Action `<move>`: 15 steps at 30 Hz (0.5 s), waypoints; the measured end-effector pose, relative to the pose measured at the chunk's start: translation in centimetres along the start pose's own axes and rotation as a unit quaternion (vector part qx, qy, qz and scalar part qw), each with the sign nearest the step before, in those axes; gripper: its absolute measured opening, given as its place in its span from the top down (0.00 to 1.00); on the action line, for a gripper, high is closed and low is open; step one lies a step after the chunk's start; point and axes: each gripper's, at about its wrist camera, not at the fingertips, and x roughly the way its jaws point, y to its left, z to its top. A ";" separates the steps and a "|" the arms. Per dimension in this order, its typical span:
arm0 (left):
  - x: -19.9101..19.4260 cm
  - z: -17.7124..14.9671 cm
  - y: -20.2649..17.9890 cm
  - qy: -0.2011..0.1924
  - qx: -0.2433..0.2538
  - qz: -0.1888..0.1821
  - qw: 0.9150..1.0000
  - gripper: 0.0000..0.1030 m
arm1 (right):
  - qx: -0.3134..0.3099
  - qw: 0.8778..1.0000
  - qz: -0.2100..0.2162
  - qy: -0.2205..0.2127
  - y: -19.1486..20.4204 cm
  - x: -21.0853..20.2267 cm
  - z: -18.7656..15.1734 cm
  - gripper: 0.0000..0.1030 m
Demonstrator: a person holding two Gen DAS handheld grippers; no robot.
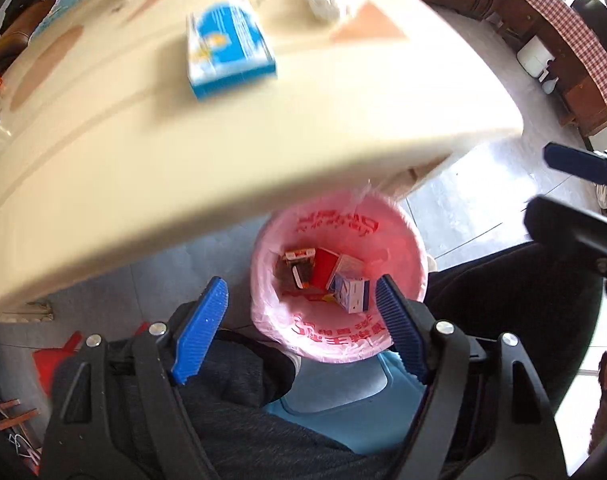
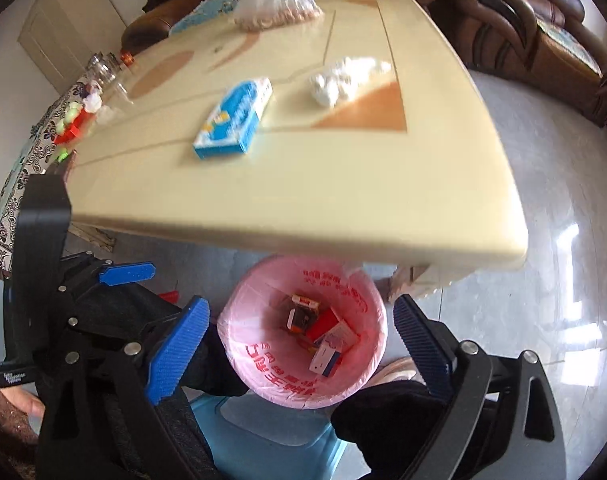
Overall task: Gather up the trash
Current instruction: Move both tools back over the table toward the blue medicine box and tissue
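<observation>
Both grippers hung over the trash bin point(image 2: 303, 364), pointing down, and both were empty; the left gripper point(image 1: 303, 324) had its blue fingers point(image 1: 201, 328) wide apart with nothing between them, and the right gripper point(image 2: 299, 350) stood even wider, also holding nothing.

The next thing to pick looked like the blue box point(image 2: 234, 120); it lay flat on the cream table point(image 2: 343, 208), up at 12 o'clock from the right fingers and a little toward 11; its long side ran from 7 o'clock to 1 o'clock in the right view; in the left view the same box point(image 1: 229, 48) sat at 11 o'clock from the fingers; I could not tell which hand was nearer.

A white crumpled wad point(image 2: 343, 78) lay just beside the box at 1 o'clock; it looked like trash too.

The bin had a pink bag point(image 1: 339, 336) inside it; at the bottom lay several small boxes point(image 1: 327, 276), red, white and orange.
</observation>
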 end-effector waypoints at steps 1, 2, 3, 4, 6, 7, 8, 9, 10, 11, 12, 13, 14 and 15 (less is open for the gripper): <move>-1.3 1.0 0.5 -0.002 0.000 0.011 1.000 0.27 | -0.007 1.000 0.003 -0.009 0.2 -1.5 1.2 0.09; -2.5 2.1 0.9 -0.003 0.000 0.018 1.000 0.25 | -0.014 1.000 0.000 -0.015 0.4 -2.8 2.4 0.07; -3.8 3.2 1.3 -0.007 0.000 0.022 1.000 0.24 | -0.019 1.000 -0.002 -0.020 0.4 -4.0 3.7 0.07; -5.3 4.2 1.6 -0.013 0.001 0.030 0.999 0.24 | -0.021 1.000 -0.003 -0.022 0.5 -5.0 5.0 0.07; -7.8 6.3 2.1 -0.023 0.005 0.042 0.999 0.21 | -0.027 0.999 -0.003 -0.019 0.4 -6.3 7.4 0.07; -9.0 7.4 2.3 -0.028 0.008 0.044 0.999 0.21 | -0.025 1.000 -0.005 -0.017 0.3 -6.7 8.6 0.07; -9.8 8.2 2.5 -0.030 0.009 0.045 0.999 0.20 | -0.022 1.000 -0.003 -0.010 0.1 -6.8 9.7 0.07; -10.4 9.1 2.7 -0.030 0.007 0.044 0.999 0.19 | -0.016 1.000 0.002 -0.003 -0.2 -6.9 10.8 0.07; -11.0 9.9 2.9 -0.029 0.004 0.043 0.999 0.19 | -0.004 1.000 0.006 -0.001 -0.7 -7.1 11.9 0.07; -11.4 10.7 3.0 -0.026 0.001 0.040 0.999 0.19 | 0.004 1.000 0.009 0.003 -1.0 -7.1 12.9 0.07; -11.5 11.4 3.1 -0.022 -0.001 0.034 0.999 0.19 | 0.011 1.000 0.017 0.010 -1.3 -7.0 13.9 0.07; -11.7 12.0 3.2 -0.020 -0.002 0.028 0.999 0.19 | 0.020 0.999 0.024 0.012 -1.6 -7.2 14.8 0.07; -11.8 12.6 3.2 -0.018 -0.006 0.024 1.000 0.19 | 0.031 0.999 0.025 0.012 -2.0 -7.3 15.6 0.07; -11.9 13.2 3.3 -0.017 -0.008 0.021 1.000 0.19 | 0.036 0.999 0.027 0.015 -2.2 -7.3 16.2 0.07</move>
